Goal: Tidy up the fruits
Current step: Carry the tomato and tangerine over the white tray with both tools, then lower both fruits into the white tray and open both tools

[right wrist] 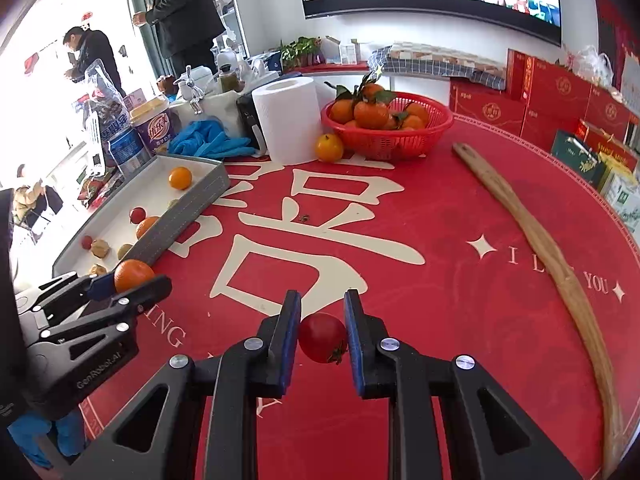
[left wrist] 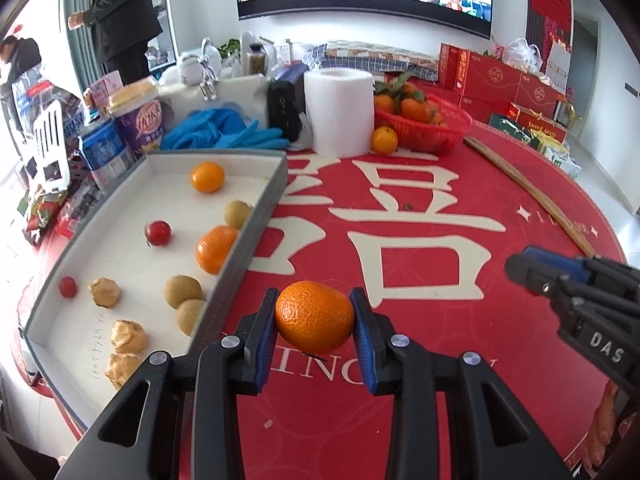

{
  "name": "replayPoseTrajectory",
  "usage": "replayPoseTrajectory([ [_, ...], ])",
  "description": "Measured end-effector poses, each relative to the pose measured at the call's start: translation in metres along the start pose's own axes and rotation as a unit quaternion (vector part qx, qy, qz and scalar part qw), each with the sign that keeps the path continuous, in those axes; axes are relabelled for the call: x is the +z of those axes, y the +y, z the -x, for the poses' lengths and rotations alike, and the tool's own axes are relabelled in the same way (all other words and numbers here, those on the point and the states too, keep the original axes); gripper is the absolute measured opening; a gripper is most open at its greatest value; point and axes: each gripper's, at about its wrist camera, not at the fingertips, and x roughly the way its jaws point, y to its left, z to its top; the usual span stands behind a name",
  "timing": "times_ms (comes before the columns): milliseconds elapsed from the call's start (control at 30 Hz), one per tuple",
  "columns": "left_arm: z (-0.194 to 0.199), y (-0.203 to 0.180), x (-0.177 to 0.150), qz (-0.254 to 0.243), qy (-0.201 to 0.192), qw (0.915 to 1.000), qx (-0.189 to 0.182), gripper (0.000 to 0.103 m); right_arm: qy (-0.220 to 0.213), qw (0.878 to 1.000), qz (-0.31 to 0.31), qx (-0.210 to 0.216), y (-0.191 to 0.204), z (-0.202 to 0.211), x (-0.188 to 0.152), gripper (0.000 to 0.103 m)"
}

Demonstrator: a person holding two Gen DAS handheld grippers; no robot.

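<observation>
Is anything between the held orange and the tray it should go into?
Only the tray's grey near wall, left of the orange held in the left tongs. The tablecloth between looks bare; fruit crowds the inside of that wall.

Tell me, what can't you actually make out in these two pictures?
- Right wrist view: most of the tray floor, behind its near grey wall.
- Left wrist view: fruit low in the red basket, behind the paper roll and its rim.
- Left wrist view: whether the right gripper holds anything; only its side shows.
</observation>
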Motion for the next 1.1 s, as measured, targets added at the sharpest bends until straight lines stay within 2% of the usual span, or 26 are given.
replayPoseTrajectory([
  [500,0.017,0.045,0.010,0.038,-0.027,0.9985,0.027,0.038,0.009,0.999,0.020,0.028,0.030,-0.008,0.014,0.023],
  [1100,0.021,0.112,0.001,0.098,-0.034,0.9926,0.063,0.038,0.029,0.993,0.086,0.081,0.109,-0.024,0.038,0.023],
])
